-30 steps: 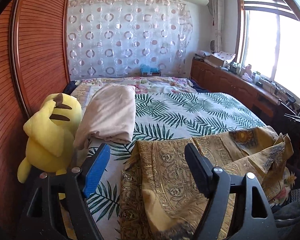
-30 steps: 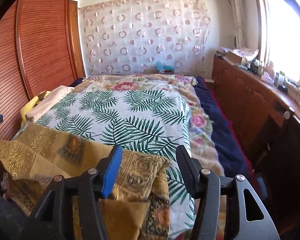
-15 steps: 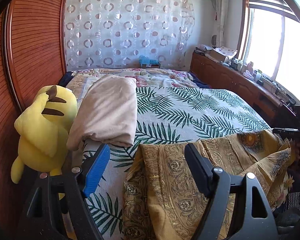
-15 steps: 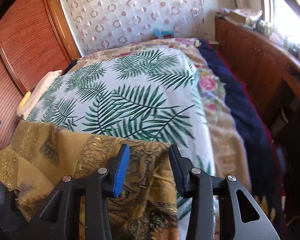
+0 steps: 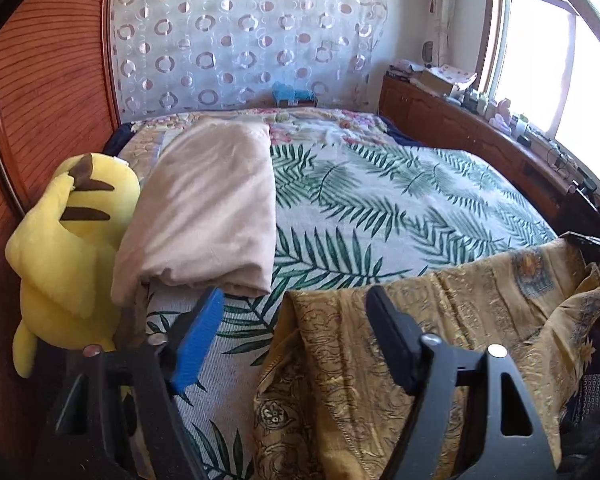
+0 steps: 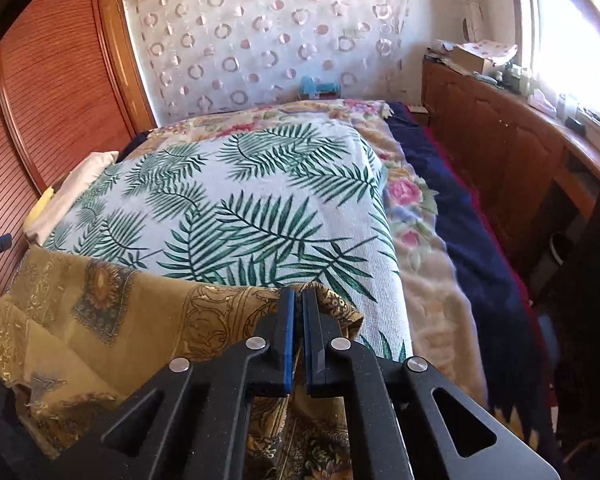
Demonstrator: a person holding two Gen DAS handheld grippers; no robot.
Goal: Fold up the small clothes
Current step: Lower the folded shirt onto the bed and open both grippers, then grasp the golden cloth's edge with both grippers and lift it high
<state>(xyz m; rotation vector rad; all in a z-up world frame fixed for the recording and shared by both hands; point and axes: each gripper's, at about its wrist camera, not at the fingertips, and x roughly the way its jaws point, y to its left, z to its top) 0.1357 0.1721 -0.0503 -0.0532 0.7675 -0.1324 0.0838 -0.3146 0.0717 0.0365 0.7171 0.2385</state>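
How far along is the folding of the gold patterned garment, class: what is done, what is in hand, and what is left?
Done: little; the gold garment lies rumpled at the bed's near edge, no neat fold showing.
In hand: the right tongs are shut on its corner. The left tongs are open above its other end, gripping nothing.
Left: the left grasp, spreading it over the palm-leaf blanket, then every fold.

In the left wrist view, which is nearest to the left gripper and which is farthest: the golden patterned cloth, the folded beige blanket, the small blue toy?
From the left gripper:
1. golden patterned cloth, directly under the fingers, to the right.
2. folded beige blanket, ahead, left side of the bed.
3. small blue toy, at the far end by the curtain.
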